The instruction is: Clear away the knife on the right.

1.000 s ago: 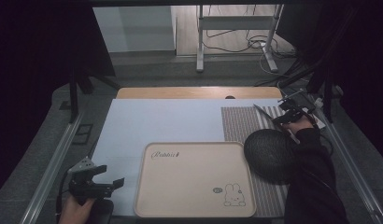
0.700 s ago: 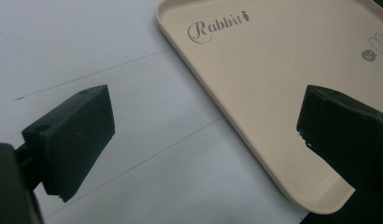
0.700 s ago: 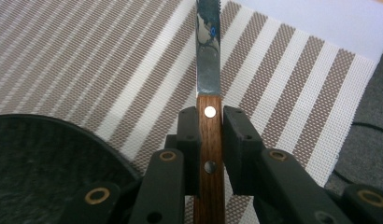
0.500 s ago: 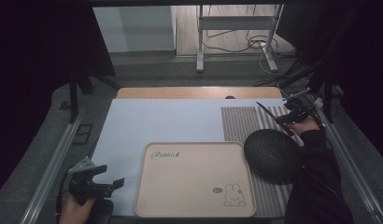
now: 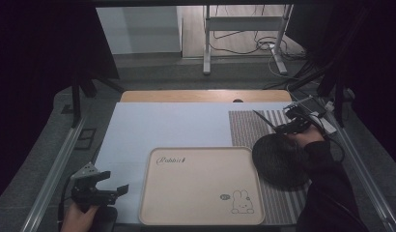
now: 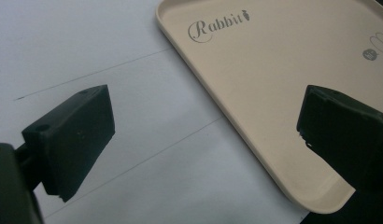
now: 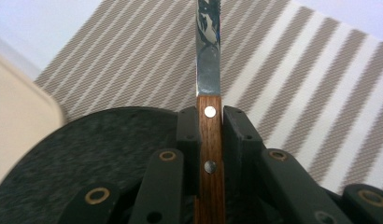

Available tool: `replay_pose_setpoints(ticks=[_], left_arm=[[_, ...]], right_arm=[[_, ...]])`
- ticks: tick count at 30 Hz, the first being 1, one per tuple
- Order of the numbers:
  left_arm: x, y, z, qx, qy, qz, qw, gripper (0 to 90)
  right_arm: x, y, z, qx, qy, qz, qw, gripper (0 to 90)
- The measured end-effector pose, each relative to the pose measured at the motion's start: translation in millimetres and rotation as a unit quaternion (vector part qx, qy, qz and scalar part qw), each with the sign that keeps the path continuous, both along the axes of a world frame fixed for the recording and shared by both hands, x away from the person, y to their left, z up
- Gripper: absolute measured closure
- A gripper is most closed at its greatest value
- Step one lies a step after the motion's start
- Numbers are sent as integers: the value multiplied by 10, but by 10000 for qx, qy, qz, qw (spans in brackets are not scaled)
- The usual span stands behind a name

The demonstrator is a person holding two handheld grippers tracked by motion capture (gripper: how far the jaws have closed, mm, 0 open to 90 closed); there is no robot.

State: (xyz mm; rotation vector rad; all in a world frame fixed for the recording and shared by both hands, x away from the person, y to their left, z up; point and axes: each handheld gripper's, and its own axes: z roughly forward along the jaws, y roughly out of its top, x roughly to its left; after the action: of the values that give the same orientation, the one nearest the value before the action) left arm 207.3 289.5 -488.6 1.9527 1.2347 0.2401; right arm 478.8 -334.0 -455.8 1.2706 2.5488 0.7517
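My right gripper (image 5: 289,127) is shut on a knife (image 7: 209,88) with a wooden handle and a steel blade. The blade (image 5: 264,121) points left and up, above the striped placemat (image 5: 249,126). Just below that gripper lies a dark round plate (image 5: 278,160) on the placemat, also seen as the dark round plate (image 7: 87,154) in the right gripper view. A beige tray (image 5: 203,186) printed with "Rabbit" and a bunny sits at the front centre. My left gripper (image 5: 114,186) rests open at the front left, its jaws wide apart by the beige tray's (image 6: 283,79) corner with nothing between them.
A pale blue mat (image 5: 172,128) covers the table, with a wooden edge (image 5: 201,95) at the back. Metal rails (image 5: 56,179) run along both sides. Beyond the table stand a stand's legs (image 5: 205,53) and cables on the floor.
The right hand has carried the knife slightly up and to the right, away from the dark plate. The left gripper has stayed put.
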Motion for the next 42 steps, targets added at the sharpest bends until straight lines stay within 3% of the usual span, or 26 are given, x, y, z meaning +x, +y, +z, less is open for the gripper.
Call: replay_pose_setpoints(ticks=[22, 42], left_arm=[[-3, -1, 1, 8, -6, 8, 10000, 43], [-2, -2, 1, 11, 1, 15, 10000, 43]], right_arm=[[-706, 608, -136, 53, 299, 764, 9966, 771], [-1454, 1226, -253, -1, 438, 1474, 9881, 770]])
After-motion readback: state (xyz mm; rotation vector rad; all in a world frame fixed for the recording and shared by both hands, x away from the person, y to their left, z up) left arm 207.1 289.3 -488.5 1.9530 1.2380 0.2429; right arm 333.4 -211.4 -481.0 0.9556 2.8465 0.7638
